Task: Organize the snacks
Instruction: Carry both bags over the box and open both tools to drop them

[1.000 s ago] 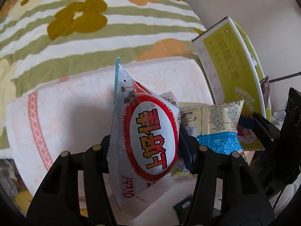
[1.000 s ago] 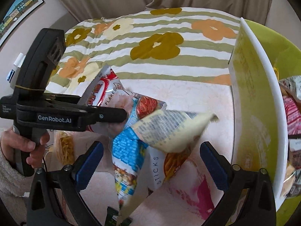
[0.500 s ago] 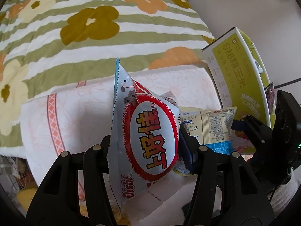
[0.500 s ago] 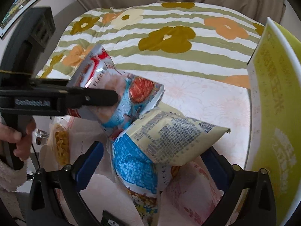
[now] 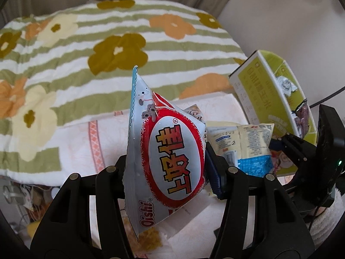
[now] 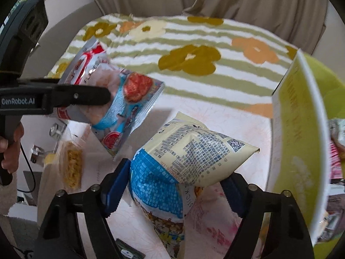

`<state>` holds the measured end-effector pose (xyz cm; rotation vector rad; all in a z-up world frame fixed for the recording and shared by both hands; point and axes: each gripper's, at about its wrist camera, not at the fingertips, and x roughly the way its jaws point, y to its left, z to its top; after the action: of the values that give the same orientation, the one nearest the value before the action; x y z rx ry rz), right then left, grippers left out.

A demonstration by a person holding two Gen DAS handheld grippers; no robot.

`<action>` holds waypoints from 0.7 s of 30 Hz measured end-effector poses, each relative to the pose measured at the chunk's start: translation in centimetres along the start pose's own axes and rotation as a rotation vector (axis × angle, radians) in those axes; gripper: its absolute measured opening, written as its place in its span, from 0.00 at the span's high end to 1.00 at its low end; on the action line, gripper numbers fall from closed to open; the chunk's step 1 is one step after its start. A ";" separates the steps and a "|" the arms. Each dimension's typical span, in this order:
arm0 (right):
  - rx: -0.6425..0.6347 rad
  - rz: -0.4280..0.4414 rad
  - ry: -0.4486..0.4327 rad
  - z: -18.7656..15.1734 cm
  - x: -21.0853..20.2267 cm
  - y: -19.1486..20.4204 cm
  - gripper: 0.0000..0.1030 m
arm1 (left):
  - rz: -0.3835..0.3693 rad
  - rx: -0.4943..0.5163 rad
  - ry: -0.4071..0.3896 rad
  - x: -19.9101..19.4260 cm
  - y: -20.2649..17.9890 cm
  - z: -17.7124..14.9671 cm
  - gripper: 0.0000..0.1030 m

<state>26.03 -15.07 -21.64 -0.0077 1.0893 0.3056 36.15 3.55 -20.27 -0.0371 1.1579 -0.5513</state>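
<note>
Red-and-white snack bag (image 5: 172, 157) is being clamped by left gripper (image 5: 166, 170); right gripper (image 6: 174, 185), just closing, is being pressed onto blue-and-yellow bag (image 6: 185, 157), left of green box (image 6: 299, 133).

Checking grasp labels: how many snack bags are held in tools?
2: Oishi bag in the left tool; yellow-blue bag between the right tool's jaws, which just closed further.

Snack bags (image 6: 189, 151) left of box (image 6: 297, 142)

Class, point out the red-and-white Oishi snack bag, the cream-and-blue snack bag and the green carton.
Oishi snack bag (image 5: 172, 157), left wrist view, red oval.
Cream-and-blue snack bag (image 6: 194, 151), right wrist view, printed cream back.
Green carton (image 6: 295, 129), right wrist view, outer side wall.
</note>
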 end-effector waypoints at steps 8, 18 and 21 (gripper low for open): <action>0.039 -0.017 -0.093 -0.3 -5.7 1.3 0.26 | 0.015 0.055 -0.125 -6.6 -2.1 -0.3 0.49; 0.122 -0.013 -0.220 -2.2 -14.1 -1.3 0.26 | -0.011 0.080 -0.209 -11.0 -7.5 0.0 0.49; 0.145 -0.013 -0.251 -3.1 -16.2 -3.6 0.26 | -0.005 0.084 -0.226 -11.1 -10.5 0.1 0.49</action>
<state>17.36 -22.87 -9.46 0.1494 0.8596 0.2082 28.98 -0.80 -7.54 -0.0294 0.9141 -0.5841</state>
